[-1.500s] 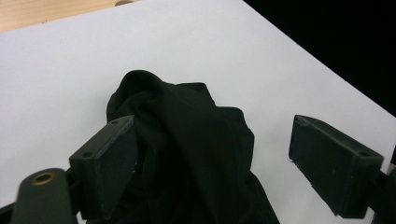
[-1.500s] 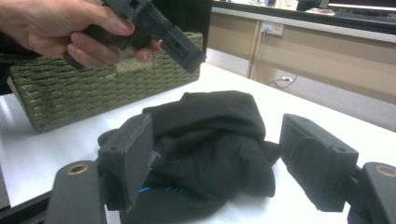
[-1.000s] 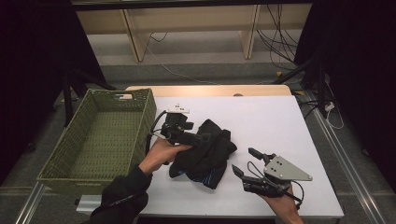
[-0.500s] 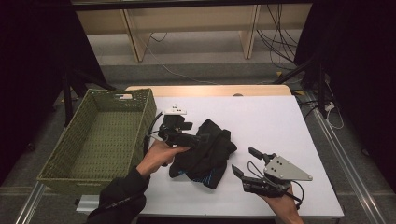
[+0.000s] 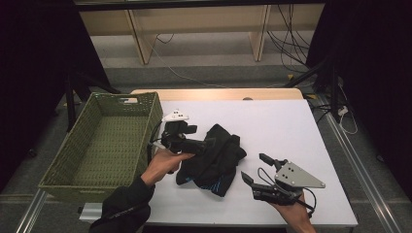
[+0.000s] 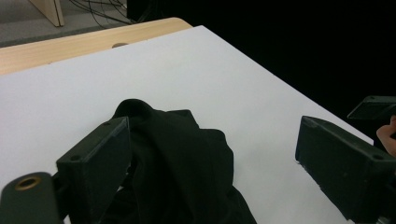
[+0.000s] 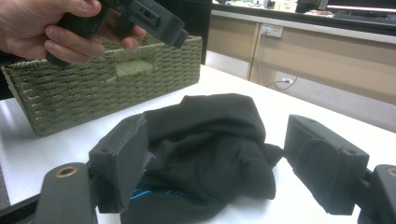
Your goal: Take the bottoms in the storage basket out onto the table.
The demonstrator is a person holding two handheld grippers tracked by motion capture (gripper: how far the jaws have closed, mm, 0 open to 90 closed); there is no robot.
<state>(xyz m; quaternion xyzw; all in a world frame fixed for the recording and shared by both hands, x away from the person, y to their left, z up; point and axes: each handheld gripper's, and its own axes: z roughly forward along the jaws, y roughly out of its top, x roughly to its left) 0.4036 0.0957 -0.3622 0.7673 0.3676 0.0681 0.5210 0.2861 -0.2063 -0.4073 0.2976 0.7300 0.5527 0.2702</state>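
The white rectangular table (image 5: 291,126) is carrying a woven green rectangular basket (image 5: 104,145), sitting empty. The crumpled black cloth garment (image 5: 214,158) is lying beside it, not yet lifted. The left gripper (image 5: 206,144) is hovering over it, jaws apart; the right gripper (image 5: 253,168) is waiting nearby, jaws apart.

- The black garment (image 5: 214,158) is partly covered by the left gripper (image 5: 201,144) in the high view, so its near-left edge is hidden.
- In the left gripper view, the garment (image 6: 182,168) runs off the bottom edge.
- The right hand (image 5: 294,218) is cut by the bottom edge of the high view.
- The blue marking (image 7: 144,192) on the garment is too small to tell.
- The green basket (image 7: 93,88) is cropped at the left edge of the right gripper view.
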